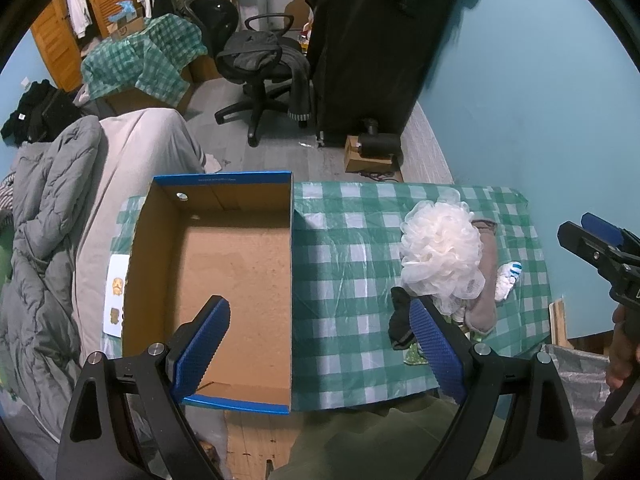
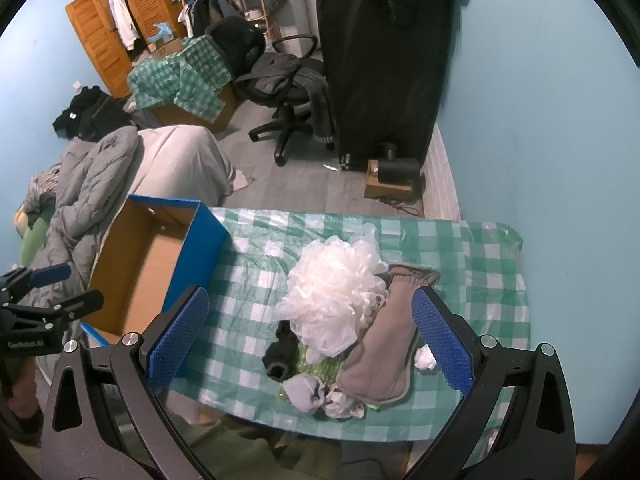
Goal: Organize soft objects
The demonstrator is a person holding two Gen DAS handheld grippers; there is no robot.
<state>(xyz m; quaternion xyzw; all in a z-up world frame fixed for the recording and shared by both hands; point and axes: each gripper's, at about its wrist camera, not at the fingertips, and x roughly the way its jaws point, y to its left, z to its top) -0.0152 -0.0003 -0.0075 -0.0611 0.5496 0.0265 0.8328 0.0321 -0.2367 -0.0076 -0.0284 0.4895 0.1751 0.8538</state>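
Two grippers: both spread wide and holding nothing.
Left gripper (image 1: 320, 344): jaws wide apart, above the near edge of the empty cardboard box (image 1: 152, 264).
Tabletop (image 1: 344, 264): green-checked cloth, box at its left end.
Soft pile: white bath pouf (image 2: 336, 300), black sock (image 2: 282, 350), grey-brown mitt (image 2: 384, 352), right of the box.
Right gripper (image 2: 312, 336): jaws wide apart, above the pile, touching nothing.
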